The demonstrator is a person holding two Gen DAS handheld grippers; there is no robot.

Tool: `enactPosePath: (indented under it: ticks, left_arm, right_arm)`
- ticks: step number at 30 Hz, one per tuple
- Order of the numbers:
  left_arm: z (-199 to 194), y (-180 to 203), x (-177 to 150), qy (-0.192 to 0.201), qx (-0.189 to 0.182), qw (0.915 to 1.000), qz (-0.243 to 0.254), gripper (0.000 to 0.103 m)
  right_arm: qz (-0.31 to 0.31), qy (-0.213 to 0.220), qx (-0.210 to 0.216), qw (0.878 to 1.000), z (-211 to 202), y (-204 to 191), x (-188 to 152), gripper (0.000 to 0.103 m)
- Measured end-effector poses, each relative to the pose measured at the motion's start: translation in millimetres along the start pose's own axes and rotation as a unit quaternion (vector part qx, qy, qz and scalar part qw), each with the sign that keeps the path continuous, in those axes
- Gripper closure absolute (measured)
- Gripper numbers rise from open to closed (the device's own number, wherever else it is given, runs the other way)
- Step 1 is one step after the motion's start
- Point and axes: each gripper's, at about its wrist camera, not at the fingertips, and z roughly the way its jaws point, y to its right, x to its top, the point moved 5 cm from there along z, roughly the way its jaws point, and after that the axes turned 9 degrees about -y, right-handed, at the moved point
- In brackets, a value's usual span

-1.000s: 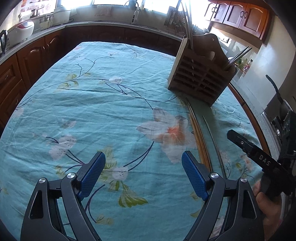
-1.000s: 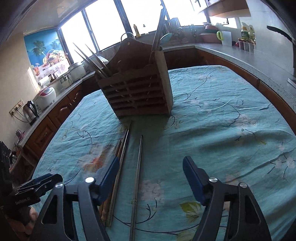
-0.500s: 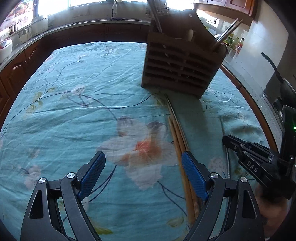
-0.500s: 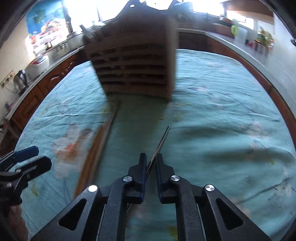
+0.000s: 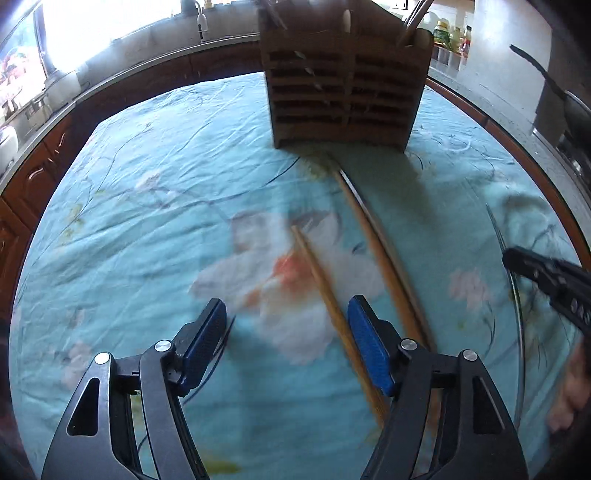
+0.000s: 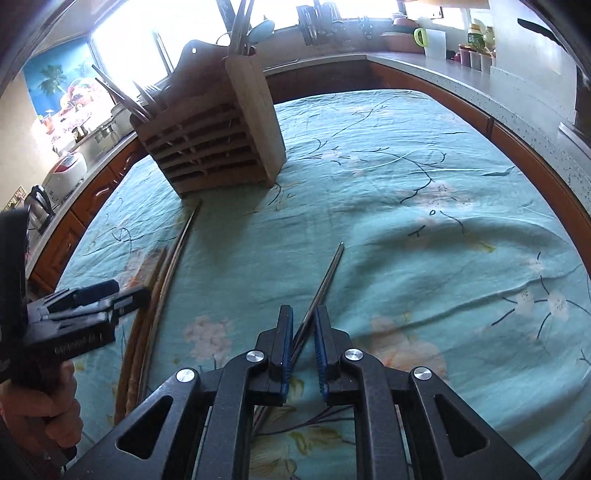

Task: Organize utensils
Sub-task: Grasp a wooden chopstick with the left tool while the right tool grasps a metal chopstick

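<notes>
Closing in, not yet pressing, with the left hand-held gripper (image 5: pixel 286 301) around a wooden chopstick (image 5: pixel 317 273) lying flat on the teal floral cloth (image 5: pixel 147 184) of the counter, just beside the right-hand pad, with two more long sticks (image 5: pixel 373 240) alongside, reaching toward the slatted wooden utensil holder (image 5: pixel 343 92). Pinching a metal chopstick (image 6: pixel 327 277) slantwise in the right hand-held gripper (image 6: pixel 303 309), jaws narrow and just beginning to part, tip aimed ahead over the cloth, well short of the holder. Standing upright in the holder's top, several utensils (image 6: pixel 242 26).
</notes>
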Motion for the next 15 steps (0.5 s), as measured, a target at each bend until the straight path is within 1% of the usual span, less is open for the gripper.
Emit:
enactPosePath:
  ticks: [3,6,8,11,12,15]
  left_arm:
    - [-5.2,-16.2,-9.1,-0.005,-0.008,0.9997,-0.02,0.034]
    - [-8.2,-28.0,-9.7,0.001,-0.04,0.9976,-0.057,0.034]
    - [-5.3,-30.4,-7.0,-0.002,-0.049,0.9964,-0.07,0.034]
    - [-1.9,-28.7,0.1,-0.002,-0.044,0.9966,-0.07,0.037]
    - [-0.3,-26.0,5.5,-0.002,-0.038,0.997,-0.068,0.042]
    - [2.4,-20.9,12.4,-0.001,-0.021,0.9983,-0.054,0.051]
  right_arm:
    - [-0.004,0.0,0.004,1.0,-0.2,-4.4,-3.4,0.089]
    - [-0.005,0.004,0.006,1.0,0.2,-9.1,-2.4,0.089]
    - [-0.008,0.006,0.007,1.0,-0.2,-12.1,-0.7,0.088]
    - [-0.011,0.004,0.004,1.0,3.4,-14.9,3.5,0.087]
    - [-0.012,0.004,0.0,1.0,4.5,-15.2,5.5,0.087]
    - [-0.01,-0.001,-0.008,1.0,10.5,-12.7,10.7,0.087]
